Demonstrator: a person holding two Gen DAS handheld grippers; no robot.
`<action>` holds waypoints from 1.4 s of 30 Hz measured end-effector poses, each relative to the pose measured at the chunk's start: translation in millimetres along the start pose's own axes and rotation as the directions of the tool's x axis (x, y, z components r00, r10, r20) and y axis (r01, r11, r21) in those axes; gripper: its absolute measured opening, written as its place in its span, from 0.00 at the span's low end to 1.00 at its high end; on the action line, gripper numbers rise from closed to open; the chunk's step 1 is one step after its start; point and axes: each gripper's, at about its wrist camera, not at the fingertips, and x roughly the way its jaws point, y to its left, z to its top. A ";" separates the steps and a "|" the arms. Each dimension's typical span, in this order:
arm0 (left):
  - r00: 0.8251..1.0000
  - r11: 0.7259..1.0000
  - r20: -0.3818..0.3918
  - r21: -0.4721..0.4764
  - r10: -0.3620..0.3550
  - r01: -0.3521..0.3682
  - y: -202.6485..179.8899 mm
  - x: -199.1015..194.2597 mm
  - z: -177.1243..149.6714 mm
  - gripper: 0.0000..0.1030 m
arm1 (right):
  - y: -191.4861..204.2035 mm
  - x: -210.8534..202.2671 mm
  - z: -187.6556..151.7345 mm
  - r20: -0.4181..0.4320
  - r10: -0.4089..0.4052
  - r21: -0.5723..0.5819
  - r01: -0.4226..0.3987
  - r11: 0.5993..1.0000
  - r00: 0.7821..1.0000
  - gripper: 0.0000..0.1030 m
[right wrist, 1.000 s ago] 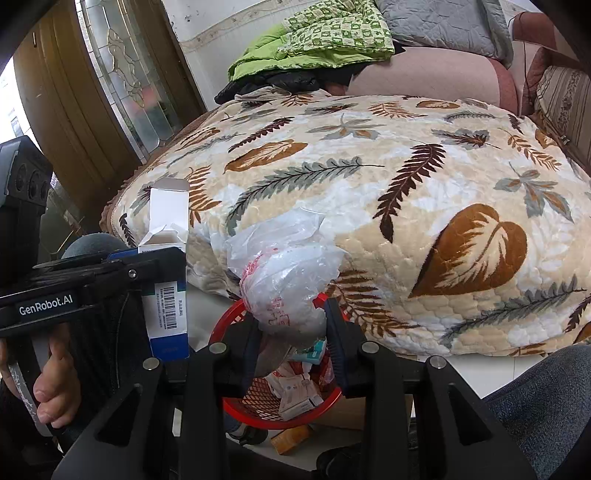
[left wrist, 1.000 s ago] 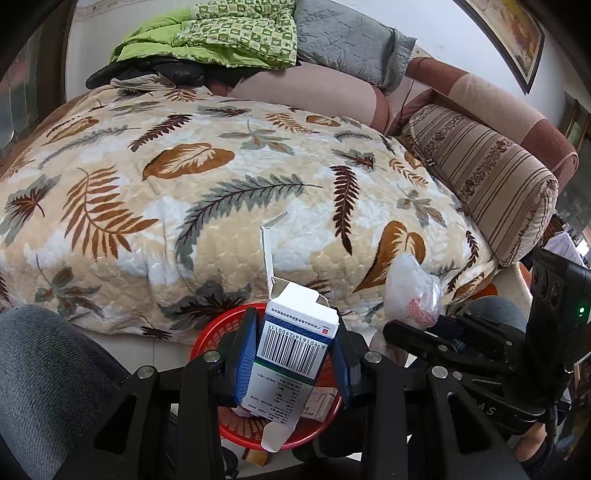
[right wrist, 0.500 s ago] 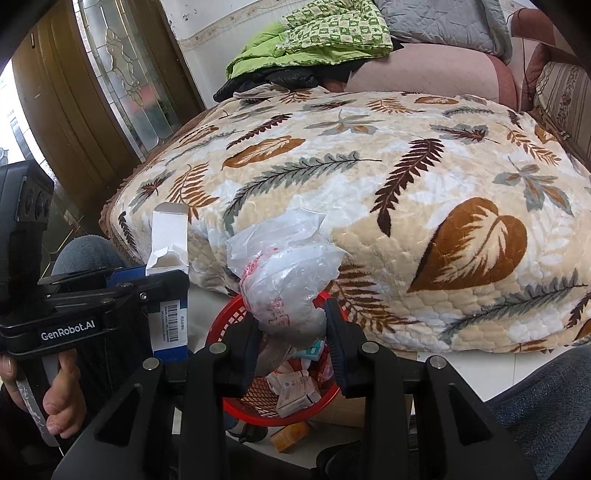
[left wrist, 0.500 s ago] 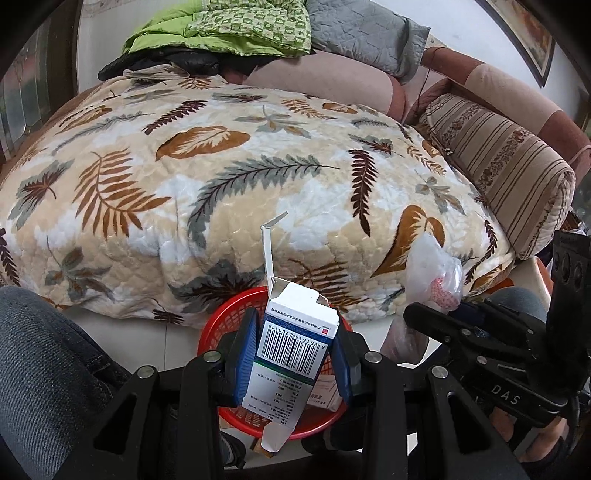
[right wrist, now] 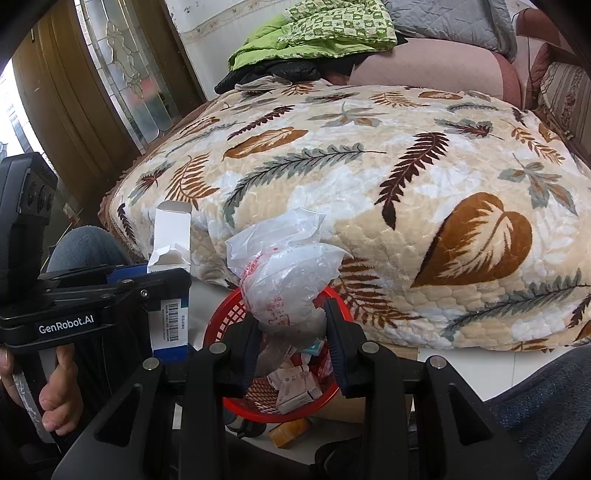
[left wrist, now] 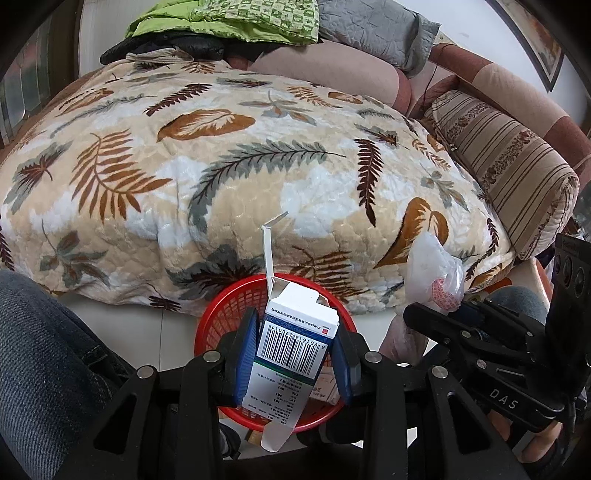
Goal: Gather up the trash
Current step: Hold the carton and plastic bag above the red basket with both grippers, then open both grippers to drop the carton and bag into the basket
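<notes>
A white and blue medicine box (left wrist: 291, 347) with a barcode and an open top flap sits clamped between the blue pads of my left gripper (left wrist: 293, 354), right above a red mesh basket (left wrist: 221, 314). In the right wrist view my right gripper (right wrist: 291, 336) is shut on a crumpled clear plastic bag (right wrist: 284, 280) with red print, held over the same red basket (right wrist: 225, 314), which holds several small cartons. The box (right wrist: 171, 240) and the left gripper's black body show at the left there; the bag (left wrist: 436, 266) shows at the right in the left wrist view.
A bed under a leaf-patterned blanket (left wrist: 240, 158) rises just behind the basket. Green and grey bedding (left wrist: 240, 18) is piled at the back, a striped bolster (left wrist: 509, 177) at the right. A person's jeans-clad knee (left wrist: 40, 350) is at the left. An orange carton (right wrist: 290, 430) lies on the floor beside the basket.
The left wrist view has tipped down a little, so the red basket shows more fully under the box. Both grips are unchanged and the right gripper has stayed put.
</notes>
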 end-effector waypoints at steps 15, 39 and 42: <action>0.999 1.000 -0.013 0.004 0.030 -0.030 -0.5 2.3 -5.6 0.37 | 0.1 4.2 -1.4 -0.017 -0.009 0.001 0.009 1.000 1.000 0.31; 0.995 0.997 -0.084 -0.057 -0.050 0.045 6.7 15.3 -2.3 0.39 | 3.0 20.8 -1.2 -0.072 -0.016 -0.027 0.014 1.000 0.997 0.32; 0.992 0.995 -0.105 -0.070 -0.072 0.064 6.7 19.5 -2.1 0.42 | 0.6 25.0 -0.6 -0.091 -0.022 -0.014 0.021 1.000 0.996 0.41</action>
